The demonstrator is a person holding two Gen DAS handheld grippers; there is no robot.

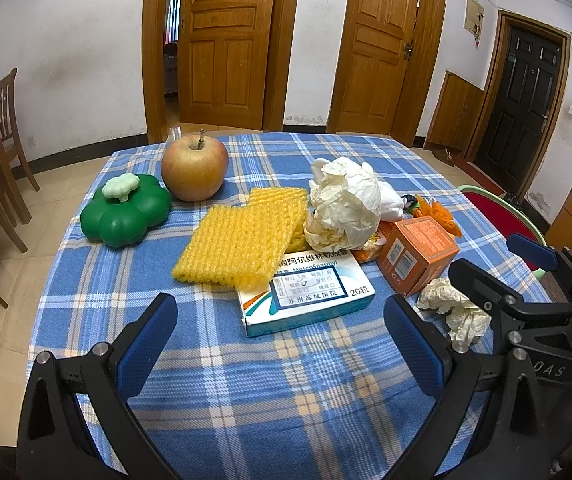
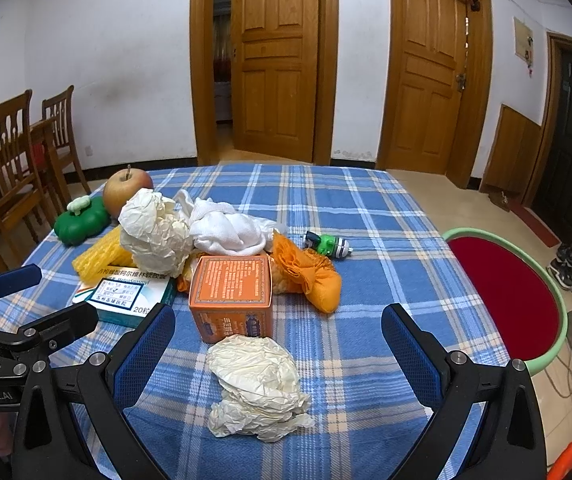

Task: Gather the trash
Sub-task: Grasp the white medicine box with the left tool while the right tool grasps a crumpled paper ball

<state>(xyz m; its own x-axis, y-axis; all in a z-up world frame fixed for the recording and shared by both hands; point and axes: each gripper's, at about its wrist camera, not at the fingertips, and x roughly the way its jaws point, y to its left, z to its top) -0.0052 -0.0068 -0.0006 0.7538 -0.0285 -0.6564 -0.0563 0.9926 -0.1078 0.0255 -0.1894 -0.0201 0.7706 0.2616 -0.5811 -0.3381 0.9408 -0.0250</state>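
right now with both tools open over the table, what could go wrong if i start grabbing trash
1. The large crumpled paper rests on the medicine box and yellow foam net; pulling one may drag the others.
2. The apple and green pumpkin-shaped container sit beside the pile and could get swept up as trash.
3. The right tool frames the small paper wad, but the orange box is close behind.

Left hand-held gripper (image 1: 282,344): black angular frame, silver screws at the pivots, blue textured pads (image 1: 148,344) inside both fingers. Right hand-held gripper (image 2: 278,356): same black frame, silver screws, blue pads (image 2: 144,354). White lettering on the black bodies, partly cut off at frame edge.
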